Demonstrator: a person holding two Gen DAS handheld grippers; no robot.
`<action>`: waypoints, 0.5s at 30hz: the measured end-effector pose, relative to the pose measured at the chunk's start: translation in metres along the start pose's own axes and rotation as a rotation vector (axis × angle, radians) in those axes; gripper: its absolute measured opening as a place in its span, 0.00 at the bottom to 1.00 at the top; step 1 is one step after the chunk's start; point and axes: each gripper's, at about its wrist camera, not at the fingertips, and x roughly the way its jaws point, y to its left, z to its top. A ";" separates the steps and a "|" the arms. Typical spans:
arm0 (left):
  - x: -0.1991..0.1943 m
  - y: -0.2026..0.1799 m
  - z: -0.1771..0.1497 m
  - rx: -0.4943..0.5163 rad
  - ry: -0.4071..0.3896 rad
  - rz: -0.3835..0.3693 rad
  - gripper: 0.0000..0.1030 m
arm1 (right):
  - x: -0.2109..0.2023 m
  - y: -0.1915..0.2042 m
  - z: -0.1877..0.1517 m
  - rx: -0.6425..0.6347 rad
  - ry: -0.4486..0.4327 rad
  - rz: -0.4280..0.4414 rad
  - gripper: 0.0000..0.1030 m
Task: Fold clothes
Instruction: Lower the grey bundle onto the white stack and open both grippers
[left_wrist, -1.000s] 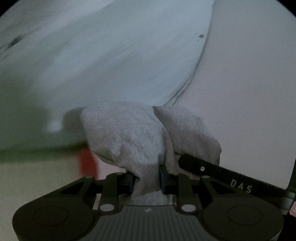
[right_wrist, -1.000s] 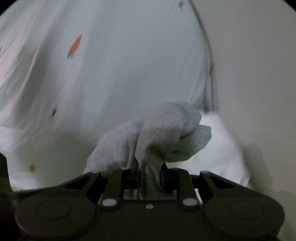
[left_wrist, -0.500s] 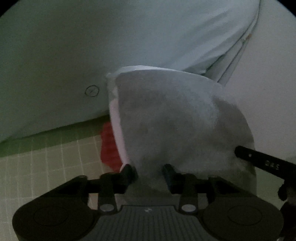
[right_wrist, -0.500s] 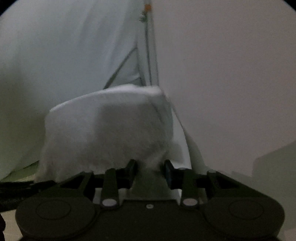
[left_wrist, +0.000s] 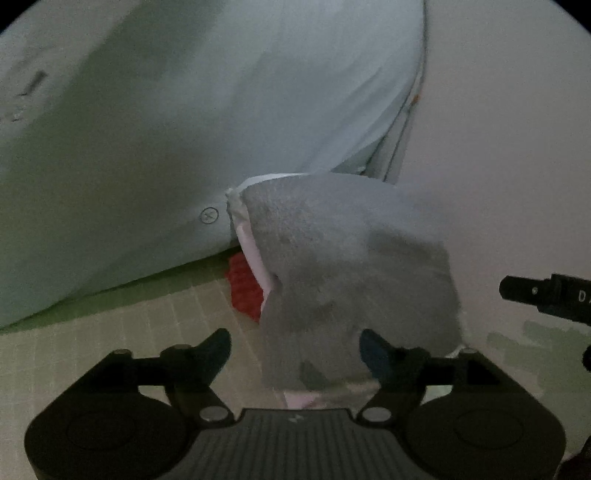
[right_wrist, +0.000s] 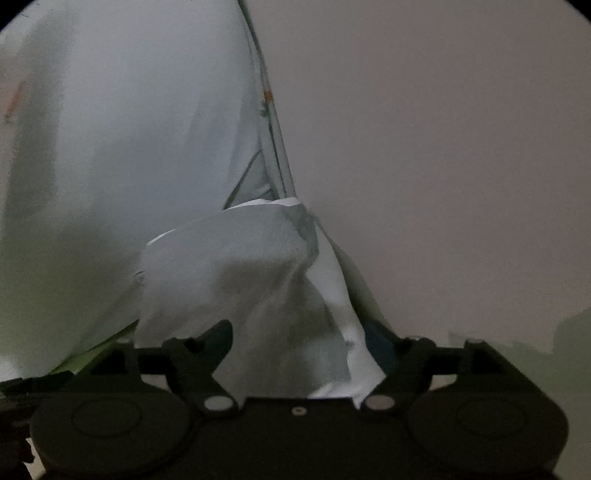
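Grey cloth (left_wrist: 354, 273) loose between both grippers' opening fingers (left_wrist: 218, 345), left (left_wrist: 295, 350) and right (right_wrist: 299, 343) angled downward

L gripper (left_wrist: 295, 349): matte black body, ribbed grey centre panel w/ small pale mark, 2 round discs at outer corners, 2 silver pivot screws, dark hooked fingers (left_wrist: 218, 347) w/ bluish pads | R gripper (right_wrist: 299, 343): black body, smooth centre w/ 1 small screw, same discs, silver pivots
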 end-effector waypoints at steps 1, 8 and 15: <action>-0.011 -0.001 -0.006 0.003 -0.012 -0.001 0.84 | -0.008 0.002 -0.004 -0.004 -0.003 -0.002 0.82; -0.057 -0.010 -0.050 0.029 0.015 -0.002 0.90 | -0.080 0.010 -0.047 -0.054 -0.022 -0.011 0.84; -0.089 -0.020 -0.086 0.084 0.030 -0.006 0.98 | -0.121 0.014 -0.097 -0.027 0.046 -0.024 0.85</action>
